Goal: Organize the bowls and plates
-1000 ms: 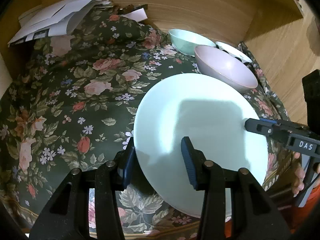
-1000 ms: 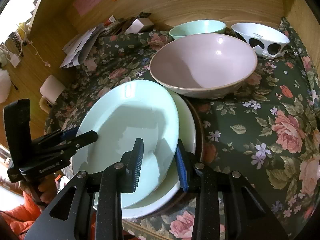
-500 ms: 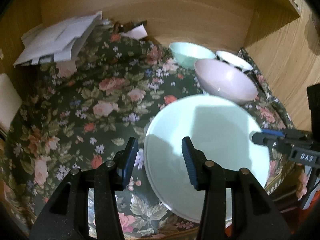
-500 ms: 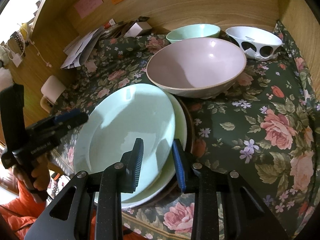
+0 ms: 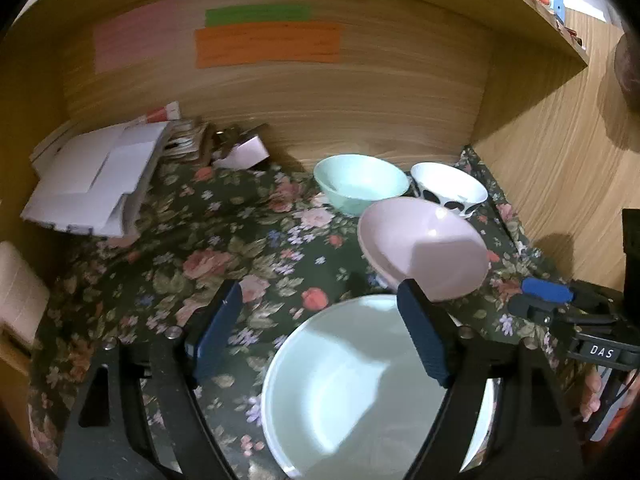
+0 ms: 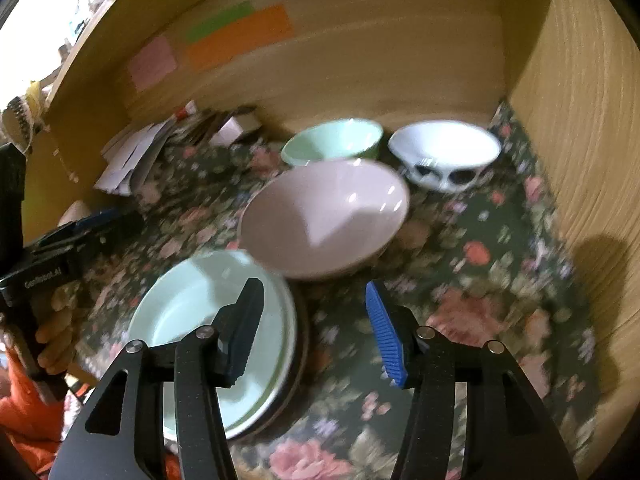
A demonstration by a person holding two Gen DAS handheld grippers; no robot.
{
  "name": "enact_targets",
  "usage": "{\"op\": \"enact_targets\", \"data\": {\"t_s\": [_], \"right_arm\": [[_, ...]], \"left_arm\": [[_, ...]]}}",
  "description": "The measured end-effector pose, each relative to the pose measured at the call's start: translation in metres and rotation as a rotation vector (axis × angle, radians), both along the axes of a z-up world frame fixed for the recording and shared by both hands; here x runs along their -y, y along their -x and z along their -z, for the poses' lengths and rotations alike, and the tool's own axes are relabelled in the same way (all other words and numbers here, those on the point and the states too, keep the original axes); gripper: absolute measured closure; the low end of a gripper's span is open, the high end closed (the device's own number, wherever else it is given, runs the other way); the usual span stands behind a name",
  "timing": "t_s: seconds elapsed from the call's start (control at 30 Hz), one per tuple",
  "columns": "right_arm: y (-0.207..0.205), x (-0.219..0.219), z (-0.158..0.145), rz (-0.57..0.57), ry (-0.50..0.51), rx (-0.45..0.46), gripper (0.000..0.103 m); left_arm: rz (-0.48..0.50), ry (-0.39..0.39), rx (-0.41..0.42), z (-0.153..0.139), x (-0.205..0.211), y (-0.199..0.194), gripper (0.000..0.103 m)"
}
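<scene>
A pale green plate [image 5: 352,384] lies on top of a stack of plates [image 6: 200,320] at the near edge of the floral cloth. Behind it stands a pink bowl [image 5: 424,252], also in the right wrist view [image 6: 324,220]. Further back are a mint bowl [image 5: 360,184] [image 6: 332,140] and a white bowl with black spots [image 5: 448,192] [image 6: 444,156]. My left gripper [image 5: 320,332] is open and empty above the plate's left rim. My right gripper [image 6: 316,328] is open and empty above the stack's right edge.
White papers [image 5: 92,184] and small boxes [image 5: 244,152] lie at the back left. Wooden walls [image 5: 320,100] close the back and the right side [image 6: 580,160]. A floral cloth [image 5: 200,260] covers the surface. Coloured notes [image 5: 268,40] stick on the back wall.
Both grippers have opened wide and pulled back and up from the pale green plate, which now lies flat on the stack. The right wrist view is motion-blurred.
</scene>
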State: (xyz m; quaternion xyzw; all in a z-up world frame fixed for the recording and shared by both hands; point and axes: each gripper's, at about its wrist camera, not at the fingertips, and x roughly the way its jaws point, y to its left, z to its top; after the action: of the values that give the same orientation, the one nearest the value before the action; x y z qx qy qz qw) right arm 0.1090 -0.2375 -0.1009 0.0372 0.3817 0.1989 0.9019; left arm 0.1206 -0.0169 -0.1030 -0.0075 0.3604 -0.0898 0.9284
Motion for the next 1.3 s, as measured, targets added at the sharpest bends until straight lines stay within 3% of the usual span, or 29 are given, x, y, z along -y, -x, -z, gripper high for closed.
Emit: {"op": "enact_targets", "data": {"t_s": [0.07,0.17,0.63,0.97,1.03,1.3], "right_arm": [[-0.006,0.004,-0.003,0.006,-0.006,0.011,0.051],[-0.017,0.010,-0.005,0.033,-0.025,0.027,0.041],[-0.071,0.022,0.033,0.057,-0.070,-0.087,0.040],[-0.088,0.019,0.050,0.055,-0.068,-0.119,0.040],[-0.091,0.018,0.054,0.052,-0.071,-0.128,0.045],[-0.096,0.016,0.062,0.035,-0.097,-0.171,0.067]], "left_arm": [[0.009,-0.007,-0.006,-0.001,0.008,-0.009,0.021],[0.022,-0.010,-0.030,0.002,0.018,-0.024,0.020],[0.082,-0.057,-0.179,0.045,0.057,-0.088,0.021],[0.102,-0.036,-0.267,0.067,0.069,-0.112,0.047],[0.110,-0.029,-0.276,0.069,0.071,-0.115,0.055],[0.142,-0.013,-0.286,0.074,0.078,-0.118,0.066]]}}
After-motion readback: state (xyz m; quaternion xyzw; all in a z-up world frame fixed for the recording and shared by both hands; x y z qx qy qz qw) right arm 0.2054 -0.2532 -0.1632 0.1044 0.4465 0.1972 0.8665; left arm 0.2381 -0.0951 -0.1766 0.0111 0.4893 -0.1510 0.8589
